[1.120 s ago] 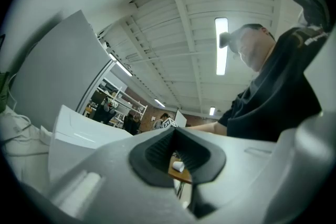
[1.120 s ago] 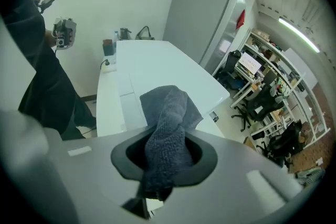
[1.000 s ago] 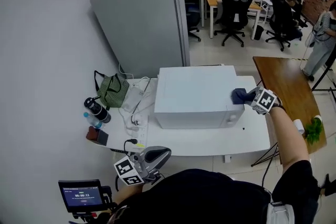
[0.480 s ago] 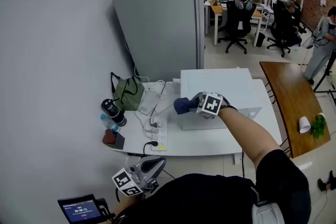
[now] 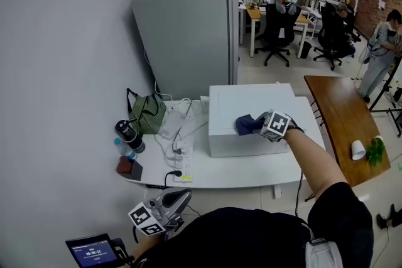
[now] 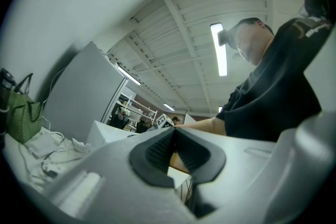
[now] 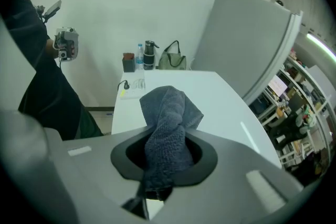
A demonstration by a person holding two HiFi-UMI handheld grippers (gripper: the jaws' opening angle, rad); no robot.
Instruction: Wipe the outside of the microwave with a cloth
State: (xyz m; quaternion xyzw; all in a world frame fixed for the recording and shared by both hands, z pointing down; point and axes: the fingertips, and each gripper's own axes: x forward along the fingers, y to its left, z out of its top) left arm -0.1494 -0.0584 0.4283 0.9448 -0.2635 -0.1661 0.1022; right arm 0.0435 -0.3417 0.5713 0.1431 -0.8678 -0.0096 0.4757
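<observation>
The only writing I see is a line of digits on the small screen (image 5: 99,252) low at my left, too small to read; the black-and-white square markers on my grippers carry no words.

The microwave (image 5: 251,103) is a plain white box standing on the white table (image 5: 239,171), just in front of the grey fridge (image 5: 188,34). Its flat top looks bare and bright. The cloth (image 5: 246,124) is dark blue-grey with a nubbly weave, bunched and twisted into a lump, and it lies on the microwave's top near the front edge.

My right gripper (image 5: 262,125) has its jaws clamped on that cloth, which stands up out of them in a fold. My left gripper (image 5: 164,205) hangs low by my body, well apart from the table, its jaws pressed together with nothing between them.
</observation>
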